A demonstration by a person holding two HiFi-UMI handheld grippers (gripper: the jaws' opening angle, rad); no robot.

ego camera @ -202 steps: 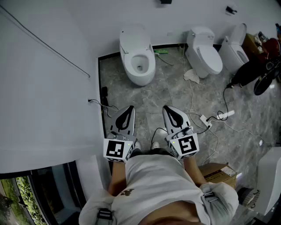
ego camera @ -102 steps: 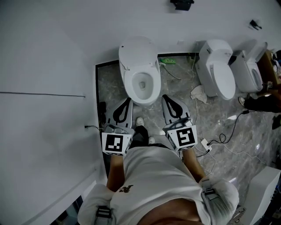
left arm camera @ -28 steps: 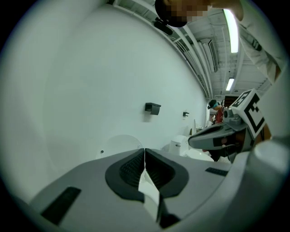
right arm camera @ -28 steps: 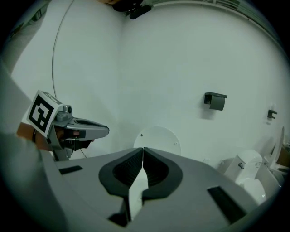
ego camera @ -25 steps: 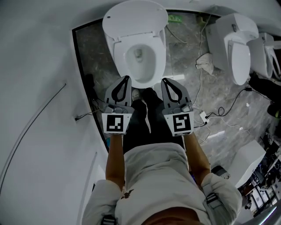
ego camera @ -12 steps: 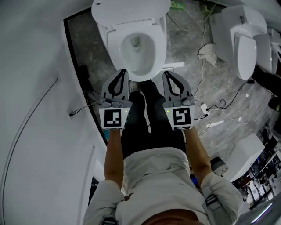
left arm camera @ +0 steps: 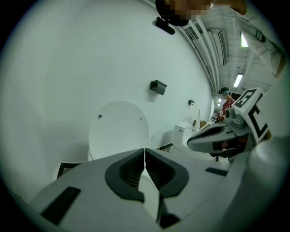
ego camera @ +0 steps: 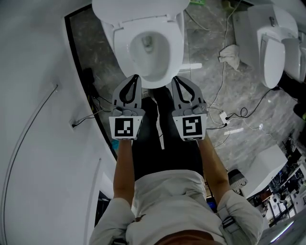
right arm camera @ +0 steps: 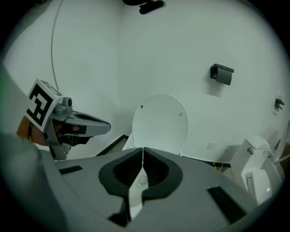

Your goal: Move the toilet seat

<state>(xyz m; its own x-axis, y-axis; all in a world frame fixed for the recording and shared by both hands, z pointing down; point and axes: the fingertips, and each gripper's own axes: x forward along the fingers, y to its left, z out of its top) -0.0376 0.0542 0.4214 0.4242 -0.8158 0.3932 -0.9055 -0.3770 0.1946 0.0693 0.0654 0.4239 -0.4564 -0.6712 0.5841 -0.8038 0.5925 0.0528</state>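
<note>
Head view: a person stands over the toilet with the left gripper (ego camera: 133, 78) and right gripper (ego camera: 175, 80) both closed tight on nothing. Their tips flank the front of the bowl. The toilet seat (ego camera: 123, 44) lies flat on the bowl straight ahead. Its long axis runs away from the person toward the raised lid (ego camera: 138, 8) at the wall. The seat's front edge sits between the two tips, and neither hand looks clearly nearer.

My left tongs (ego camera: 135, 77) and right tongs (ego camera: 175, 79) are matt grey plastic with ribbed black pads (left arm camera: 129, 170). The oval white toilet (ego camera: 177, 47) looks smooth and glossy, like glazed ceramic. The grey veined stone floor (ego camera: 206, 58) shines faintly.
</note>
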